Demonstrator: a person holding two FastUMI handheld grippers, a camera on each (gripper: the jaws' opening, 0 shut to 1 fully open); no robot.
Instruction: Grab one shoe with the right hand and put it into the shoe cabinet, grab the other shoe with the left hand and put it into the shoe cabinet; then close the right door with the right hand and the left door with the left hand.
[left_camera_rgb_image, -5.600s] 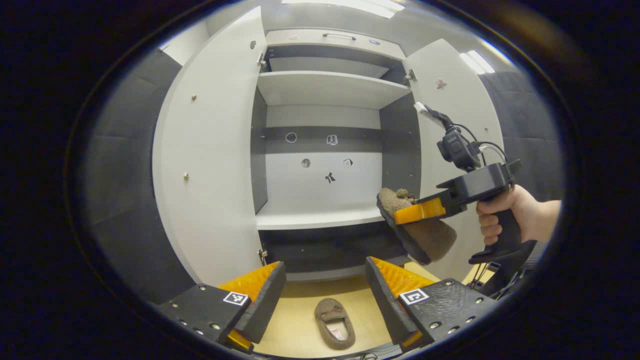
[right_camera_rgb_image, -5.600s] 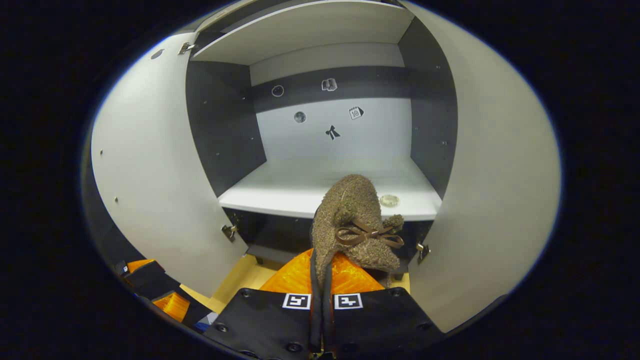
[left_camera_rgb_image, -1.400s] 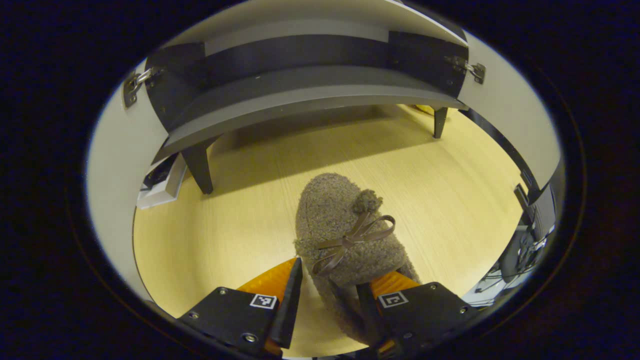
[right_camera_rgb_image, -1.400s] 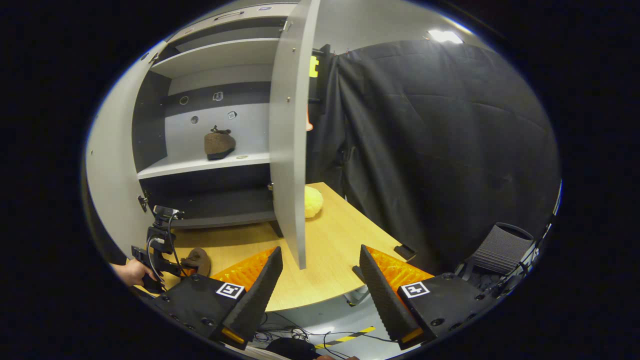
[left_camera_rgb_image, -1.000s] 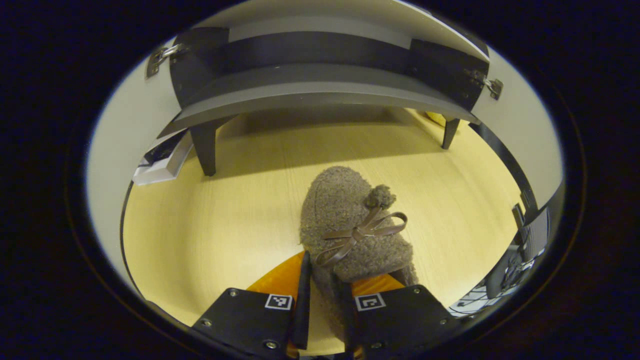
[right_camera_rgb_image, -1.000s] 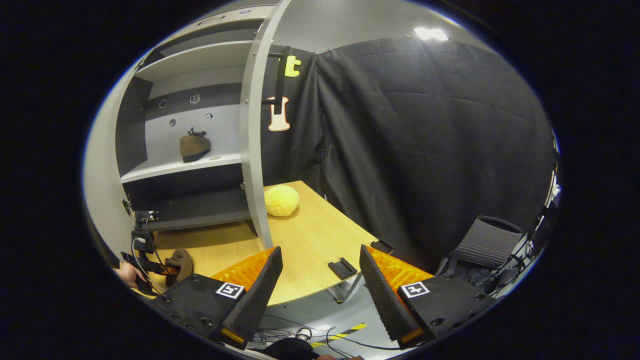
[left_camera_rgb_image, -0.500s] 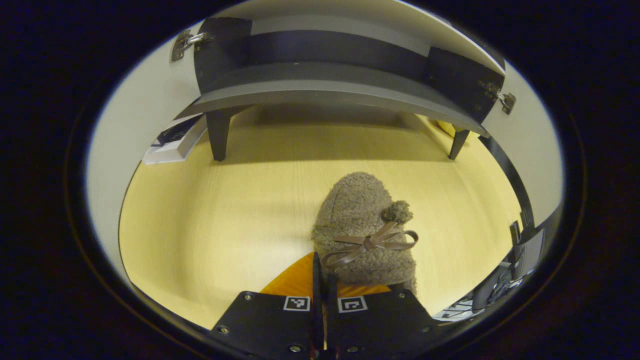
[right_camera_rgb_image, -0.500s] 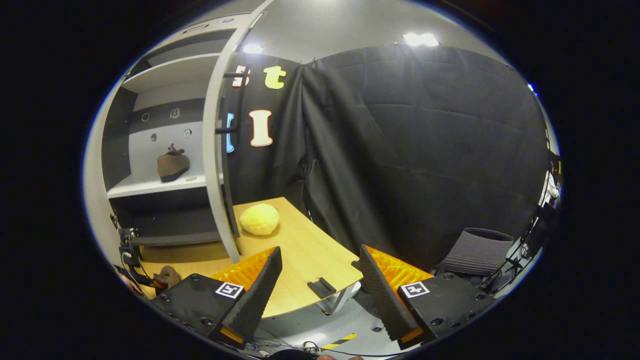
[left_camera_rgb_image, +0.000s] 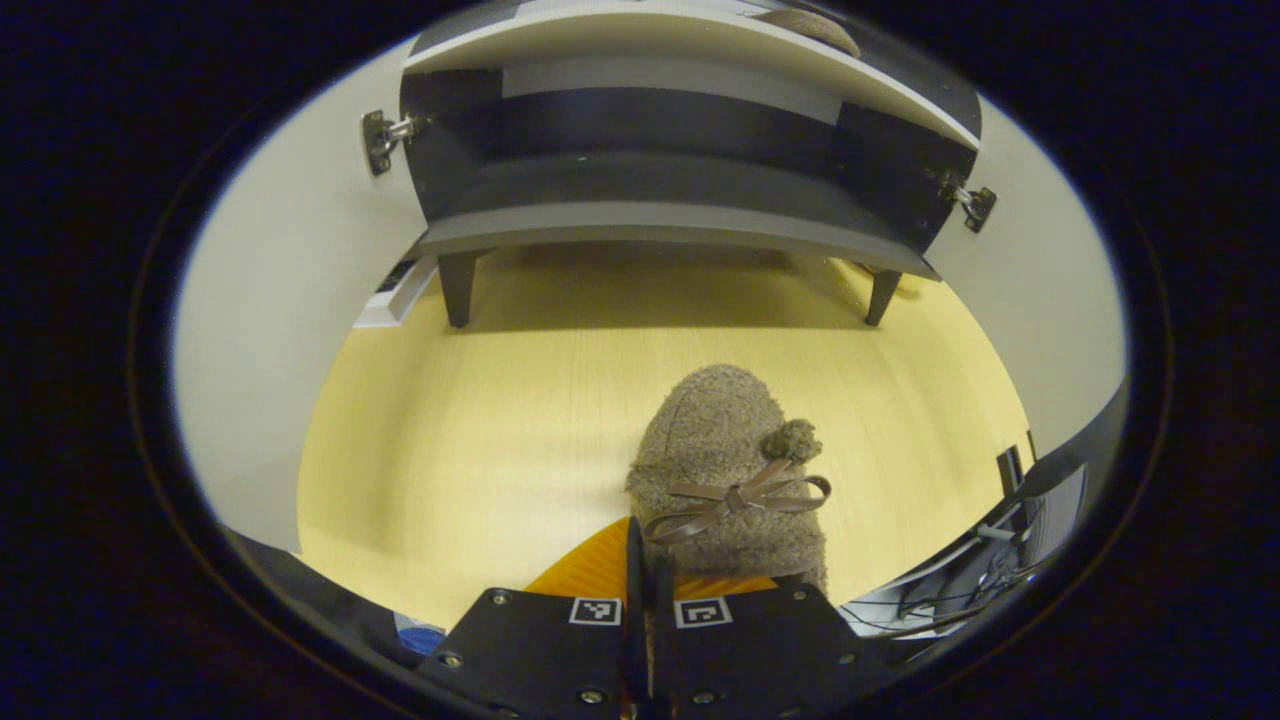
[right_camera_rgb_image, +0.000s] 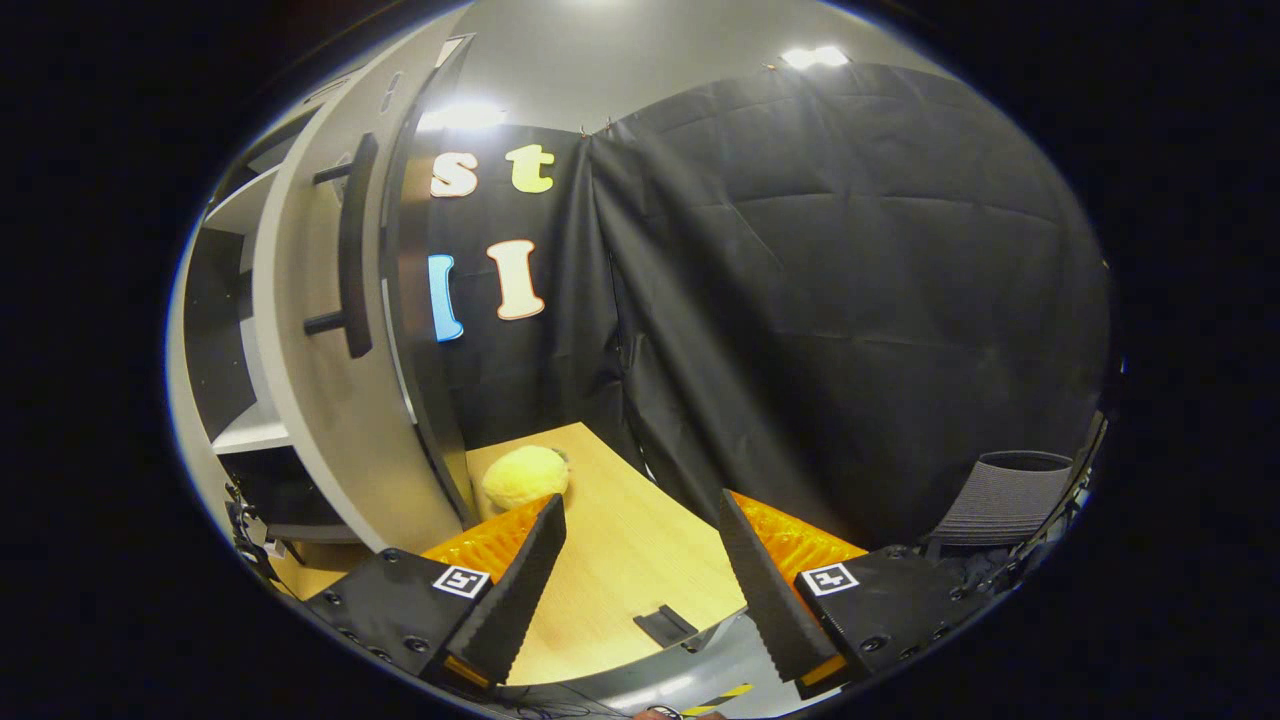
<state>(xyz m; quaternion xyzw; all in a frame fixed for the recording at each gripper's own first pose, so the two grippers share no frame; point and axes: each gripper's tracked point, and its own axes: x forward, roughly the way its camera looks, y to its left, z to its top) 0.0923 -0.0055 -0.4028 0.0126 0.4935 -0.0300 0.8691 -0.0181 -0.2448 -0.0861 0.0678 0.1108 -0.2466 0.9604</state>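
Now the left hand-held gripper (left_camera_rgb_image: 645, 570) pinches a fuzzy brown shoe (left_camera_rgb_image: 728, 470) with a ribbon bow.

Your left gripper (left_camera_rgb_image: 647, 560) has matte black finger mounts set with round screws, and each mount carries a small square black-and-white marker near its inner edge. Your right gripper (right_camera_rgb_image: 640, 560) has the same black mounts, screws and square markers, and its long fingers have ridged inner faces.
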